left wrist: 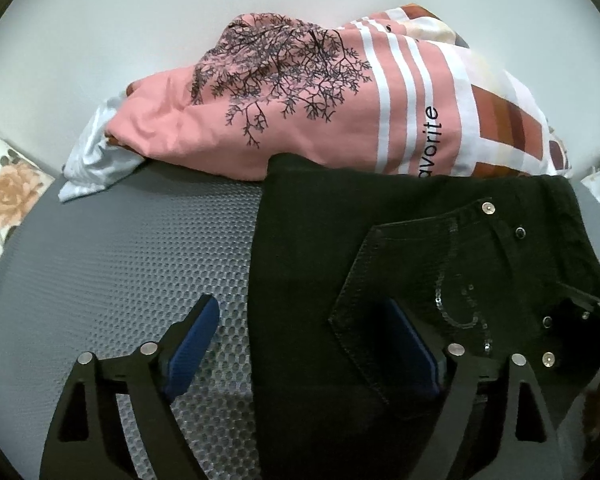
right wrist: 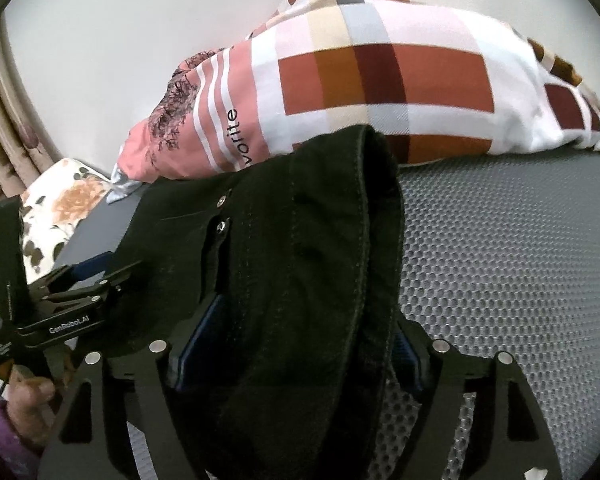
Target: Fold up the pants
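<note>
Black jeans [left wrist: 380,248] lie on the grey honeycomb mat [left wrist: 140,256], back pocket with sequins and rivets facing up. My left gripper [left wrist: 304,344] is open, straddling the pants' left edge; one blue pad is over the mat, the other over the pocket. In the right wrist view the pants' waistband end [right wrist: 300,248] bulges up between the fingers of my right gripper [right wrist: 296,344], whose jaws stand wide around the bunched cloth. I cannot tell if they press it. The left gripper [right wrist: 76,280] shows at the left edge of the right wrist view.
A pink tree-print and plaid pillow or blanket pile [left wrist: 320,104] lies along the mat's far edge by a white wall, also in the right wrist view [right wrist: 380,80]. A floral cushion [left wrist: 4,196] sits at the left. Bare mat [right wrist: 520,264] extends to the right.
</note>
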The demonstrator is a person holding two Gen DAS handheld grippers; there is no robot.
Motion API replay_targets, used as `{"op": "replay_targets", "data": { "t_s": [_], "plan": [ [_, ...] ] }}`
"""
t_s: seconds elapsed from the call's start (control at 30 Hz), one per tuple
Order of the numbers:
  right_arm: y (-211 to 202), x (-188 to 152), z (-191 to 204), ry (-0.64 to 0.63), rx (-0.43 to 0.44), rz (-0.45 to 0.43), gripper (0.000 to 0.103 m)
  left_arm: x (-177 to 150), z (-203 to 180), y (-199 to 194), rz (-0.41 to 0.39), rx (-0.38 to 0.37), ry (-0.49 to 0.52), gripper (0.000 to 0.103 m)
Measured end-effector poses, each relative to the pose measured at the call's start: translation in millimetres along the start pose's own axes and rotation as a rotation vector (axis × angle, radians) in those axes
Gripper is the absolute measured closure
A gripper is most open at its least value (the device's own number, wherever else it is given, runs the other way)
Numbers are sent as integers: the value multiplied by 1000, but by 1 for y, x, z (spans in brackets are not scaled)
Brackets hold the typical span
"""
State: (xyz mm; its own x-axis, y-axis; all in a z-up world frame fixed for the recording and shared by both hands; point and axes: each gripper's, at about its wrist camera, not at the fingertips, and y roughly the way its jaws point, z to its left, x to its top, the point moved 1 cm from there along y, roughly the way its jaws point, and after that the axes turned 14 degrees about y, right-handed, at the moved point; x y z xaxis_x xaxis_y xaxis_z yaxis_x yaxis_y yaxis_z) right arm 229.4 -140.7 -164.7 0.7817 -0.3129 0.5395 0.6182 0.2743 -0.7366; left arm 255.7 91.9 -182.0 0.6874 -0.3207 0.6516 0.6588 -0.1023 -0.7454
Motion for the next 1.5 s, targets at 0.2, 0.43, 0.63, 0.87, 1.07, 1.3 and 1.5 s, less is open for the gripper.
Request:
{"op": "replay_targets", "data": {
  "t_s": [0.2,0.43,0.63,0.87,1.07,1.3,1.5],
  "plan": [
    [-26,-5,-3,24,-34,-93,15,2,-2,-4,-8,39,15,13],
    [-73,-29,11,-21,-2,-146,11,-11,-7,-30,-45,126,36,13],
    [-93,-41,24,-48,33,-139,8,-27,-24,-75,-92,196,63,10],
    [-122,-55,35,-60,64,-147,7,-23,-41,-149,-234,237,106,0],
    [-158,-58,42,-69,94,-197,6,-11,-46,-218,-332,339,77,0],
    [-200,-53,47,-65,125,-267,3,9,-47,-286,-448,285,40,0],
    [-221,-53,48,-63,143,-299,2,22,-57,-310,-466,171,70,0]
  ]
}}
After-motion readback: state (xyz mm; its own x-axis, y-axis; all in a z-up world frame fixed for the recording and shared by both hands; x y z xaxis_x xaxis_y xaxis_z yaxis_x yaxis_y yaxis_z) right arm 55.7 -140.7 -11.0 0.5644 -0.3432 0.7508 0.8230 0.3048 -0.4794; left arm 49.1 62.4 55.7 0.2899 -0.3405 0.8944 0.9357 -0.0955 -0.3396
